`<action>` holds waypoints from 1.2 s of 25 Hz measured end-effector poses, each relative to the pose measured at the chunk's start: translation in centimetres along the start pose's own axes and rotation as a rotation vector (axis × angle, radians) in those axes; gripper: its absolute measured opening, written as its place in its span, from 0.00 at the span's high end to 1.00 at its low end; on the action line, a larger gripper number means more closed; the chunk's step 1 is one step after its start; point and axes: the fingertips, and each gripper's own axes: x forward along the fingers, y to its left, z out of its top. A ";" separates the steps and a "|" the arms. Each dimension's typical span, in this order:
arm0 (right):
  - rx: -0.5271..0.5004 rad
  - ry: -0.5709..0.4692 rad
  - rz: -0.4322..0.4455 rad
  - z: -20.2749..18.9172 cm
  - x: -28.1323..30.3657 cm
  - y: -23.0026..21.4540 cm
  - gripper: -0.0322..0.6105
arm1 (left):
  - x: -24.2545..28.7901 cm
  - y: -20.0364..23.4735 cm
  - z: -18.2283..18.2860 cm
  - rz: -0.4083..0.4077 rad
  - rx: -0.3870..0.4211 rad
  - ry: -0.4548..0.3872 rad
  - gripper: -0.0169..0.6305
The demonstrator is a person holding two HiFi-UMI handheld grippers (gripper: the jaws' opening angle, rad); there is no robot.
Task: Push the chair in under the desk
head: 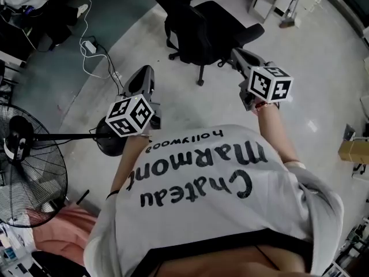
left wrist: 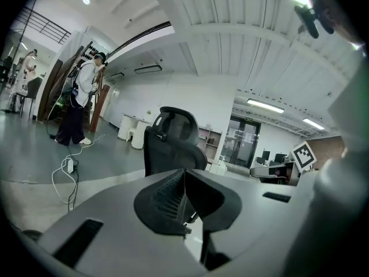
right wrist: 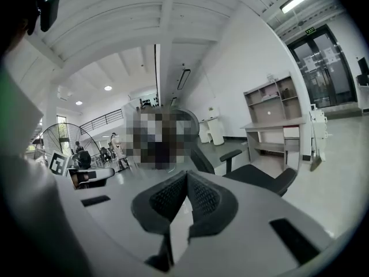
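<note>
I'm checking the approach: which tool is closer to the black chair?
The right tool: its tip appears just short of the black chair, while the left tool is plainly farther from it.

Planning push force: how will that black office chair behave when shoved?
Office chair probably rolls easily: wheeled base on smooth floor. Pushed off-centre, it may swivel on its single post instead. High push on tall backrest might tip it.

The person's light T-shirt (head: pixel 173 224) carries black lettering, upside down in the head view, reading "Chateau Marmont" in large script with smaller "Hollywood" beside it; the green sign (right wrist: pixel 311 32) over the glass door is too small to read.
</note>
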 end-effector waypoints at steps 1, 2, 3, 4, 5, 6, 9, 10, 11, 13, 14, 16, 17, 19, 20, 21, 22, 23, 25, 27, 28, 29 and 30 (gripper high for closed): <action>-0.003 0.004 0.011 0.3 0.7 -0.4 0.94 | 0.6 0.3 0.0 0.010 -0.004 0.000 0.94; -0.008 0.008 0.022 0.5 1.3 -0.8 0.94 | 1.1 0.5 -0.1 0.021 -0.006 -0.002 0.94; -0.013 0.012 0.033 0.6 1.9 -1.1 0.94 | 1.6 0.8 -0.2 0.031 -0.008 -0.005 0.94; -0.018 0.015 0.044 0.7 2.3 -1.4 0.94 | 1.9 0.9 -0.3 0.041 -0.011 -0.010 0.94; -0.022 0.017 0.053 0.8 2.7 -1.7 0.94 | 2.2 1.1 -0.5 0.050 -0.016 -0.016 0.94; -0.022 0.019 0.063 0.7 3.0 -2.0 0.94 | 2.4 1.1 -0.6 0.057 -0.020 -0.022 0.94; -0.011 0.020 0.100 0.3 3.7 -2.1 0.94 | 2.2 1.2 -0.8 0.082 -0.005 -0.036 0.94; -0.006 0.021 0.110 0.2 3.9 -2.0 0.94 | 2.0 1.4 -0.7 0.096 0.004 -0.037 0.94; 0.001 0.023 0.119 0.1 4.0 -1.8 0.94 | 1.7 1.6 -0.6 0.112 0.008 -0.035 0.94; 0.016 0.028 0.138 -0.2 4.1 -1.2 0.94 | 0.9 2.0 -0.4 0.135 0.003 -0.033 0.94; 0.021 0.029 0.152 -0.2 4.0 -0.8 0.94 | 0.5 2.1 -0.2 0.142 0.002 -0.034 0.94; 0.022 0.030 0.180 -0.1 4.1 -0.2 0.94 | -0.4 2.1 0.4 0.152 0.008 -0.043 0.94; 0.019 0.030 0.194 0.2 4.2 0.1 0.94 | -0.7 2.0 0.6 0.154 0.011 -0.048 0.94; 0.001 0.023 0.223 1.2 4.8 0.4 0.94 | -1.3 1.8 0.9 0.154 0.012 -0.052 0.94; -0.017 0.017 0.234 1.9 5.1 0.5 0.94 | -1.5 1.8 0.9 0.157 0.009 -0.055 0.94; -0.039 0.009 0.244 2.7 5.6 0.7 0.94 | -1.8 1.9 0.9 0.161 0.004 -0.057 0.94; -0.060 0.004 0.253 3.5 6.2 0.8 0.94 | -2.0 2.1 0.8 0.167 -0.003 -0.058 0.94; -0.077 0.002 0.262 4.2 6.9 1.0 0.94 | -2.2 2.3 0.8 0.173 -0.012 -0.058 0.94; -0.102 0.006 0.279 5.3 8.3 1.4 0.94 | -2.8 2.8 0.8 0.185 -0.028 -0.059 0.94; -0.120 0.011 0.292 6.3 9.4 1.9 0.94 | -3.4 3.0 1.1 0.197 -0.031 -0.066 0.94; -0.125 0.016 0.299 6.6 9.9 2.2 0.94 | -3.6 3.1 1.3 0.202 -0.029 -0.071 0.94; -0.128 0.022 0.306 6.9 10.3 2.3 0.94 | -3.6 3.2 1.5 0.206 -0.027 -0.075 0.94; -0.132 0.028 0.311 7.2 10.8 2.4 0.94 | -3.6 3.2 1.7 0.209 -0.024 -0.077 0.94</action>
